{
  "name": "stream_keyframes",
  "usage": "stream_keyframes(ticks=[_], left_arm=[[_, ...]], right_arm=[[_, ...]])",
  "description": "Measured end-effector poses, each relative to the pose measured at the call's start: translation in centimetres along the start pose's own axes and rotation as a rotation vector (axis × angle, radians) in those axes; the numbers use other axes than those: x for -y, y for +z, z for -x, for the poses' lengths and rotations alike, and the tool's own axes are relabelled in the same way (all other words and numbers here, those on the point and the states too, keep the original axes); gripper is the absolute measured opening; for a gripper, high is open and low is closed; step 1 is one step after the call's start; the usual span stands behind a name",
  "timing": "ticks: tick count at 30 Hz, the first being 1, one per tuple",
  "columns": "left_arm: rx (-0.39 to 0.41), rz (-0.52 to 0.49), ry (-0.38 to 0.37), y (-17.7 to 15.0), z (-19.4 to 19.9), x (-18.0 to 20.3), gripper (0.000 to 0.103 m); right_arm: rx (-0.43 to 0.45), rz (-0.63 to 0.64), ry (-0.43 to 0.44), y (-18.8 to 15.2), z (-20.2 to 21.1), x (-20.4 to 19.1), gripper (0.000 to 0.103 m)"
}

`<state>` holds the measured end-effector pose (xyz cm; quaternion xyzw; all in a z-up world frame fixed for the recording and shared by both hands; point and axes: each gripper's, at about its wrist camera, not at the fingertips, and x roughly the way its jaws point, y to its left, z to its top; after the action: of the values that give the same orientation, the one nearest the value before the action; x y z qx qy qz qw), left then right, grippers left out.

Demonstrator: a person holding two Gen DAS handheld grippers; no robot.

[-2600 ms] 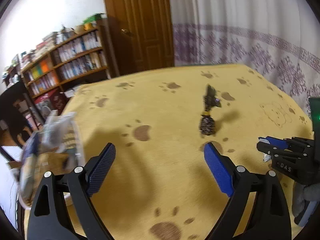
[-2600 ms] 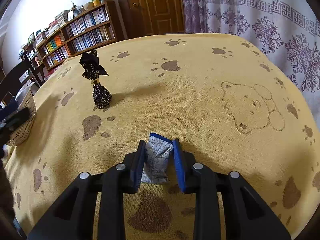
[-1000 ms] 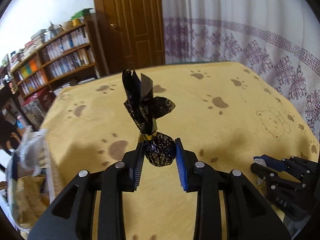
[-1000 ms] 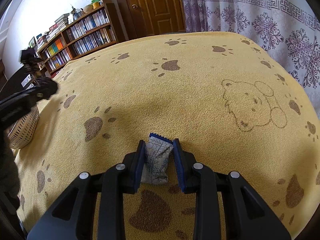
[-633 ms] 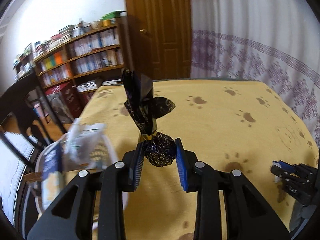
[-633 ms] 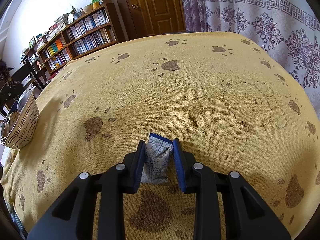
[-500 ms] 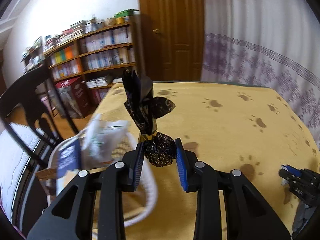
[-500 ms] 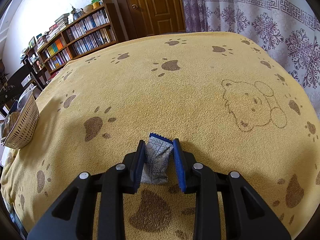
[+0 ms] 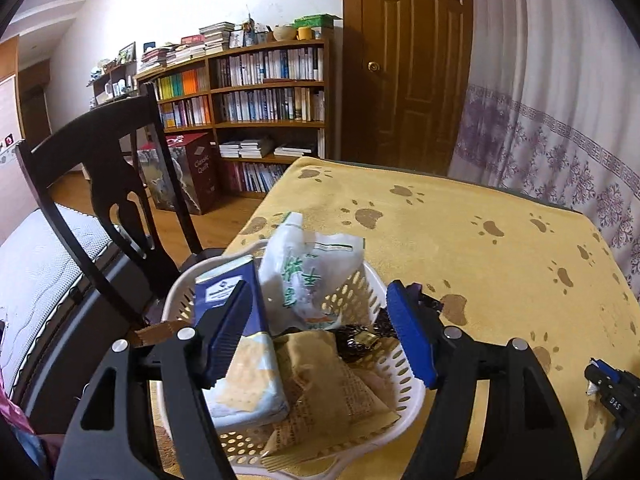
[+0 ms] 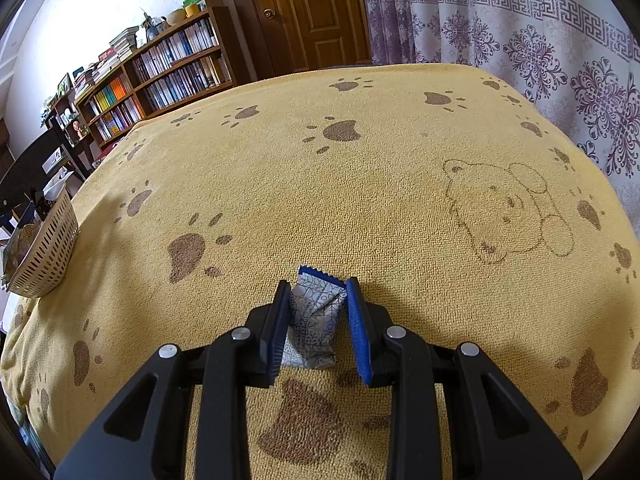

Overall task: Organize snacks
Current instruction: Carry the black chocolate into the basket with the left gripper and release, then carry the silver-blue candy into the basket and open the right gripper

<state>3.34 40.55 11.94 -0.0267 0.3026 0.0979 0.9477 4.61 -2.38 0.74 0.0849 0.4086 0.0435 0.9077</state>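
My left gripper (image 9: 320, 328) hangs open over the white perforated basket (image 9: 404, 396). The black patterned candy (image 9: 362, 342) lies inside it, between a white bag with green print (image 9: 316, 276), a blue-and-cream packet (image 9: 240, 360) and a tan wrapper (image 9: 328, 392). In the right wrist view my right gripper (image 10: 318, 316) is shut on a small silver-blue snack packet (image 10: 314, 312) that rests on the yellow paw-print cloth (image 10: 360, 200). The basket (image 10: 44, 244) sits at the far left edge of the table. The right gripper (image 9: 612, 394) shows at the lower right of the left wrist view.
A dark wooden chair (image 9: 108, 184) stands close behind the basket at the table's left edge. A bookshelf (image 9: 248, 96), a brown door (image 9: 408, 64) and patterned curtains (image 9: 560, 120) lie beyond the table.
My left gripper carried the black candy left over the basket and opened; the candy now lies in the basket. The right gripper stayed still, shut on the packet.
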Motion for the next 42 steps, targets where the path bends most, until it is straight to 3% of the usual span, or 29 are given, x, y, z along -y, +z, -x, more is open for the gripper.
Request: stream_keyframes(ticks=[22,34,38,42], left_arm=[[0.071,0.043,0.003,-0.8,3.5,-0.9,0.081],[0.112,0.117,-0.002,-0.1,5.1,-3.5,0.081],[0.116,0.117,-0.007,-0.1,5.3,-3.6,0.081],[0.116,0.113,-0.011,-0.1,5.3,-3.4,0.081]], right_arm=[[0.009,-0.007,0.012,0.0,0.2,0.1,0.028],[-0.007,-0.186,0.247,0.5,1.1,2.3,0.027],[-0.002,-0.184,0.228,0.6,1.3,2.5,0.028],[-0.003,-0.088,0.154,0.4,1.5,0.9,0.029]])
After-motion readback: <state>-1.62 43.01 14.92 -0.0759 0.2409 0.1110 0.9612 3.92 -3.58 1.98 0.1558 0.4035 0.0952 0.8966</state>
